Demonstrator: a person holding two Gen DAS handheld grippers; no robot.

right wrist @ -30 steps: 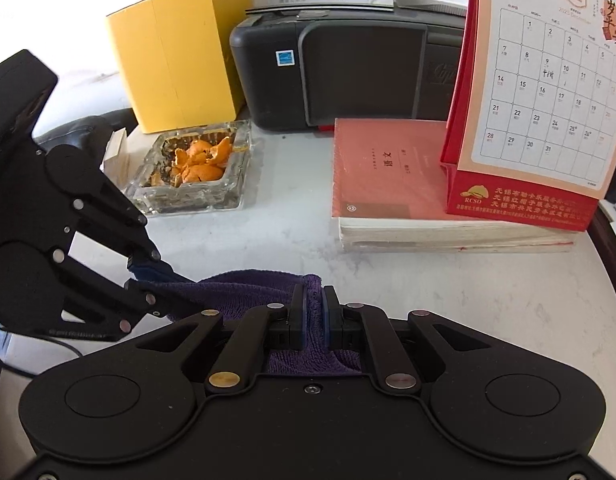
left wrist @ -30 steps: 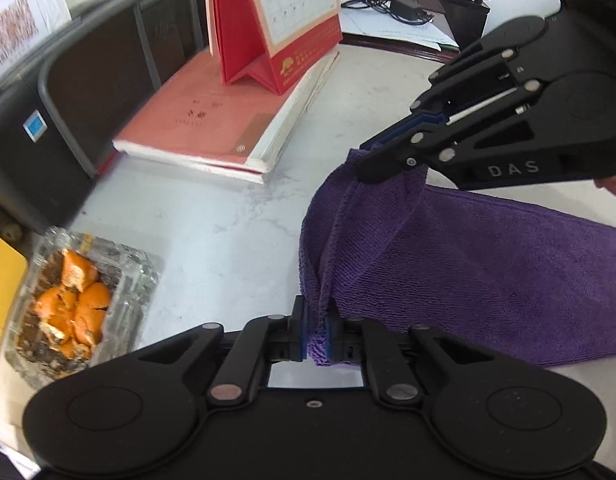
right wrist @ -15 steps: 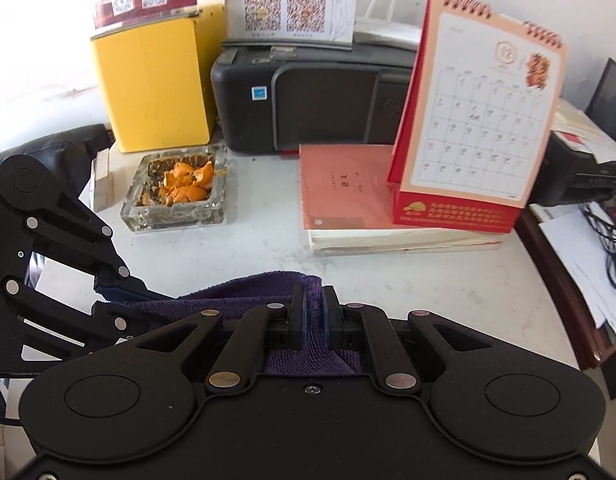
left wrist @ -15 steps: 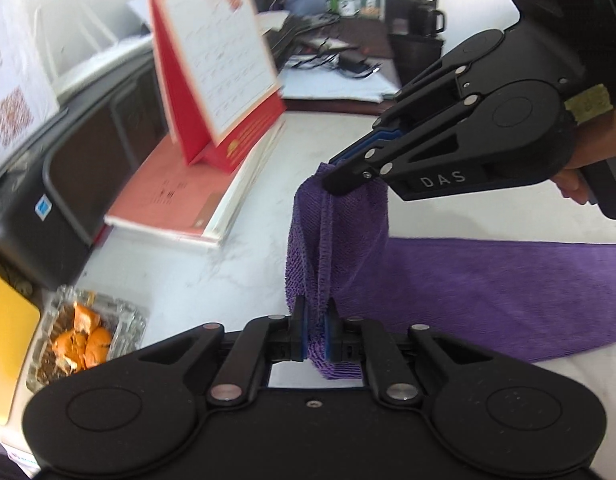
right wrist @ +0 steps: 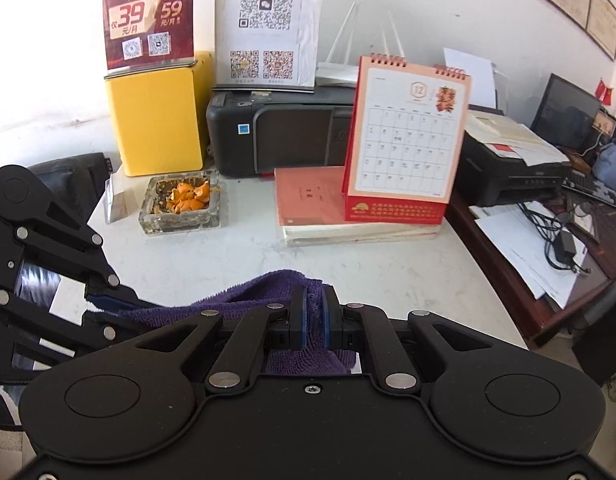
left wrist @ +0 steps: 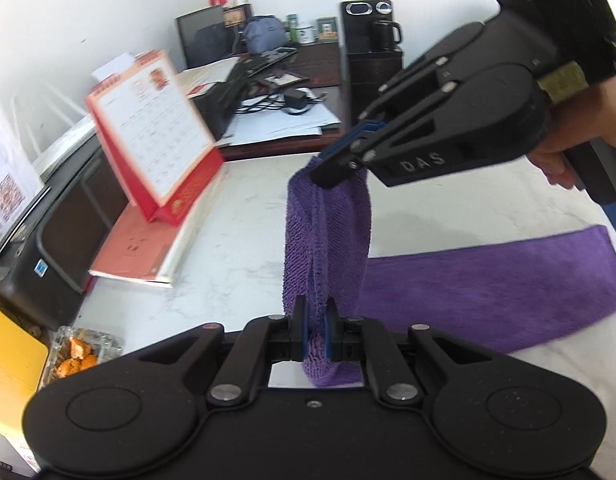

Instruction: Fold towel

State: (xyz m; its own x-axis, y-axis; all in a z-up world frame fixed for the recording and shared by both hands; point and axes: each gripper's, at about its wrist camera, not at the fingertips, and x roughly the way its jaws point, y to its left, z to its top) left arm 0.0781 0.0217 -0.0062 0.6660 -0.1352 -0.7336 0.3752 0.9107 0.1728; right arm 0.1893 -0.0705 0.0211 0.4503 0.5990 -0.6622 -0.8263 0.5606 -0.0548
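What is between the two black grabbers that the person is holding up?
A lifted end of the purple towel hangs stretched between them: the left gripper pinches one corner, the right gripper the other. The left wrist view shows it best.

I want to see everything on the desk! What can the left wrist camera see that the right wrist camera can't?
Only the left wrist view shows the purple towel's long end lying flat on the white table, and a hand holding the right gripper. Only the right wrist view shows the yellow box. Both show the desk calendar and both grippers' jaws shut on the towel.
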